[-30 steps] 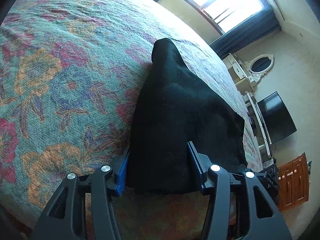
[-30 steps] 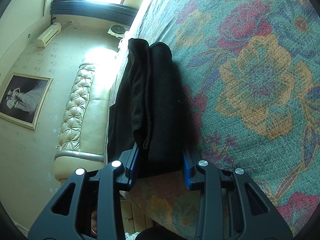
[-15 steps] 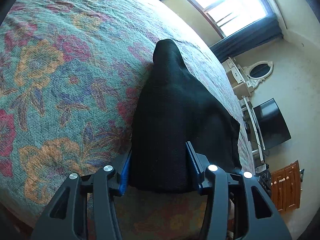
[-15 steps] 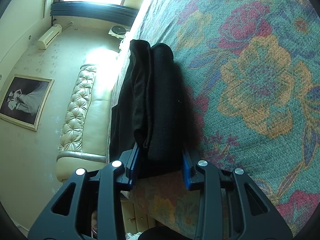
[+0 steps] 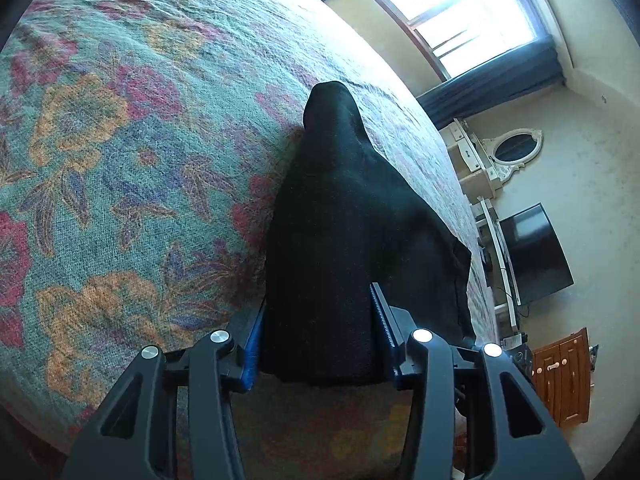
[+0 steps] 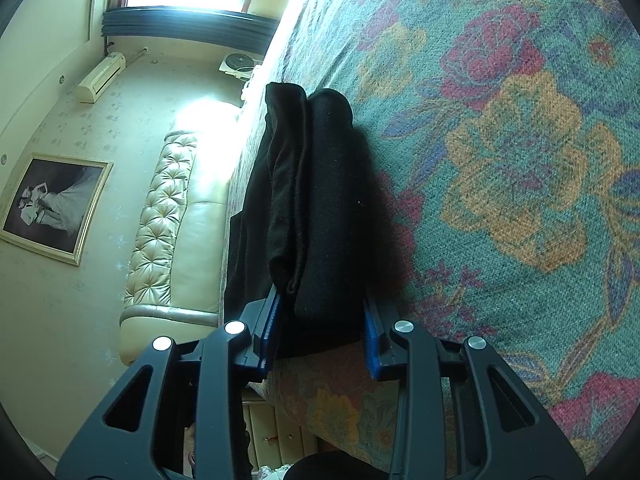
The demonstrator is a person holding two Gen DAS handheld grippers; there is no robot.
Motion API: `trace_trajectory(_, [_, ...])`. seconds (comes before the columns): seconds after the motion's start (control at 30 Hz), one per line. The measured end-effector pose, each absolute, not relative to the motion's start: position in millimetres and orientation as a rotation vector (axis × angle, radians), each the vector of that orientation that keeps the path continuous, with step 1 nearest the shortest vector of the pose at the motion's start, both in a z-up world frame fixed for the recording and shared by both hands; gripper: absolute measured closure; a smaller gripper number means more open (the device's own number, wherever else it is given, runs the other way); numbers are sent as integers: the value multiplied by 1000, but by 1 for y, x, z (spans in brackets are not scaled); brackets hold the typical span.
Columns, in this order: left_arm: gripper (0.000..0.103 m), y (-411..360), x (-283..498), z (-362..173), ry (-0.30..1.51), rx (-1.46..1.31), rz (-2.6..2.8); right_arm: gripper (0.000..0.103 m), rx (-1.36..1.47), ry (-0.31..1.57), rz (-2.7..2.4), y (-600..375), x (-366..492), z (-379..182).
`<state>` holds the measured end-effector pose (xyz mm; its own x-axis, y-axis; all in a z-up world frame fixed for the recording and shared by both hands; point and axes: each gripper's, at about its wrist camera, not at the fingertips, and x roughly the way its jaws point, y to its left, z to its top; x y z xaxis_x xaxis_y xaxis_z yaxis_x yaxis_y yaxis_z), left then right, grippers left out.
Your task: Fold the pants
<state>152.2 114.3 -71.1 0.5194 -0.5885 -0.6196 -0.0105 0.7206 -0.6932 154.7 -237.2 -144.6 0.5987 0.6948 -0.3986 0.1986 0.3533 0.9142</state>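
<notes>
Black pants (image 5: 352, 240) lie on the flowered bedspread (image 5: 120, 152) near the bed's edge, already doubled into a thick, narrow bundle, so the folding looks well along: probably the stage of gripping the near end for one more fold or a final tidy. In the left wrist view the left gripper (image 5: 318, 332) straddles the near end of the bundle; its jaws have just been closing, with the cloth between them and both blue pads now against the fabric, a clenched hold on a fat wad. In the right wrist view the right gripper (image 6: 320, 324) clasps the pants (image 6: 320, 200) likewise, pads pressed on the stacked layers, whose loose edges show on the left. My guess for the next move: both grips must hold every layer evenly, then lift and carry the end over together.
</notes>
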Motion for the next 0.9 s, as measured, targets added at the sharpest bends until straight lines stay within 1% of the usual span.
trace_trajectory(0.9, [57,117,150,-71,982,-725,-384,71,1231,910,405,-243,144,-148])
